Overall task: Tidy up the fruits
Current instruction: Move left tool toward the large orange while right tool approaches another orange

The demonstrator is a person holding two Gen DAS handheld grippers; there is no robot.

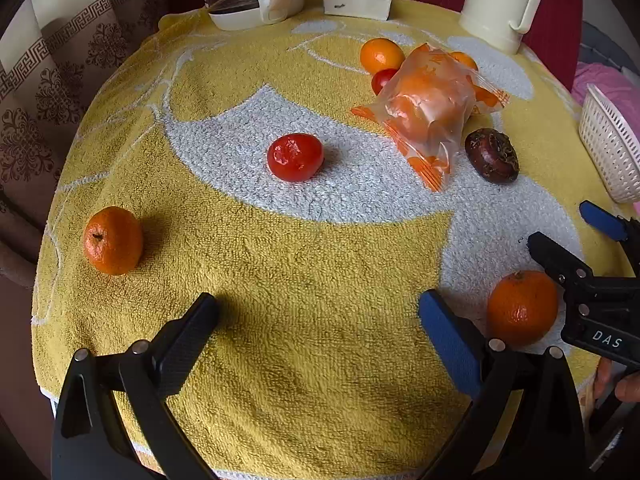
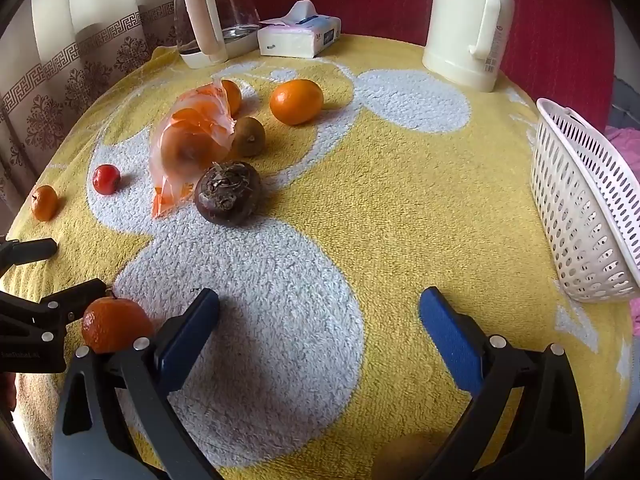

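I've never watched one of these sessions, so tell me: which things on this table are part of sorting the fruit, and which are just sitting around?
Part of the job:
- mandarins, such as one near the grippers
- red fruit
- dark brown fruit
- kiwi
- bagged orange
- white basket
- left gripper, right gripper, both open

Just lying about:
- glass kettle
- tissue pack
- cream thermos jug
- yellow towel

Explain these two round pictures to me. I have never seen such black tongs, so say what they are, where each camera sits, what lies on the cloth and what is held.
A person holds one two-finger gripper in each hand, each with a fisheye camera looking along its fingers. One picture comes from the left gripper, the other from the right gripper. Both are open and hold nothing. On the yellow towel lie loose mandarins, one near, a red fruit, a bagged orange, a dark brown fruit, a kiwi. A white basket waits at the right.
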